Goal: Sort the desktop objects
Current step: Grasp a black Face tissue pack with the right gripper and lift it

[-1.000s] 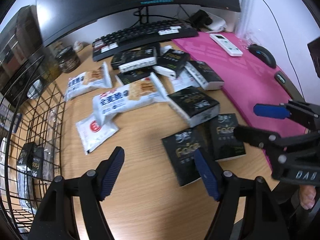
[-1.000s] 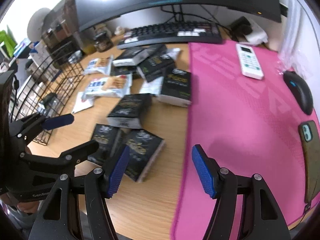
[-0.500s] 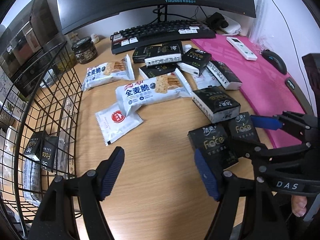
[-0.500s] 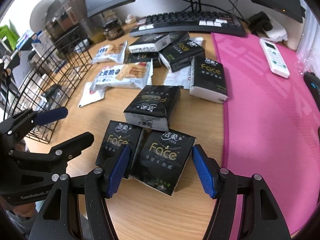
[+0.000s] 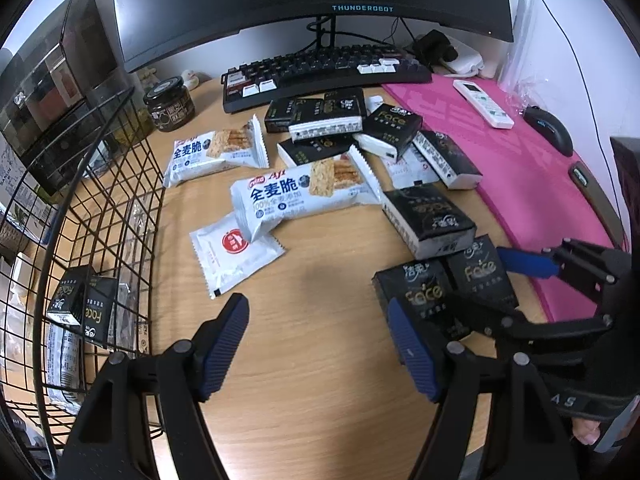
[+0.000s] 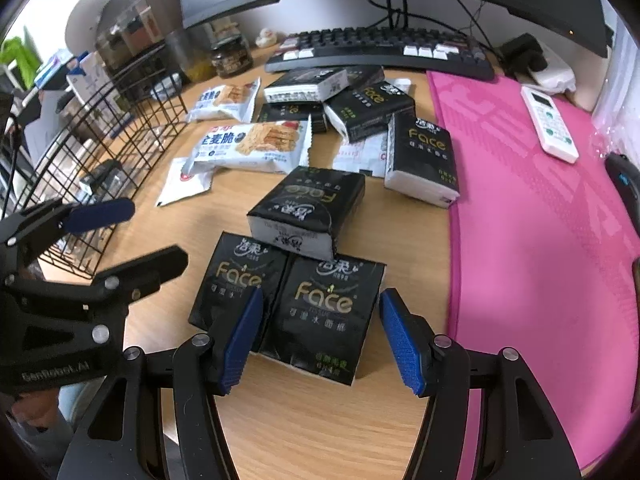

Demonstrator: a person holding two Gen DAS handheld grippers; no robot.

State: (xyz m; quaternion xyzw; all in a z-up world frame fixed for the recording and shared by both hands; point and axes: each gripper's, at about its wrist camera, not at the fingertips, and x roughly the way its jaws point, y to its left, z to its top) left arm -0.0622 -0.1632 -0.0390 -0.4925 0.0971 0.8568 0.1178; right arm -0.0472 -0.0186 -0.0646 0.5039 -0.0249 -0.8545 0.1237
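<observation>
Your right tongs [image 6: 320, 336] gape around the nearest black plastic Face tissue pack [image 6: 320, 312]. Left tongs [image 5: 316, 344] gape, empty. The black wire basket [image 5: 100, 184] at nine o'clock holds few packs; most litter the wooden tabletop [image 5: 320, 380].

Tissue packs [image 6: 320, 312] were black with gold lettering and white ends. Cracker packets [image 5: 296, 196] were white with blue print and tan cracker pictures. A small sachet [image 5: 236, 254] was white with a red round mark. The desk mat [image 6: 532, 216] was pink, the basket [image 5: 100, 216] black wire, the desk [image 5: 312, 340] light wood, the gripper pads [image 6: 240, 340] blue.
</observation>
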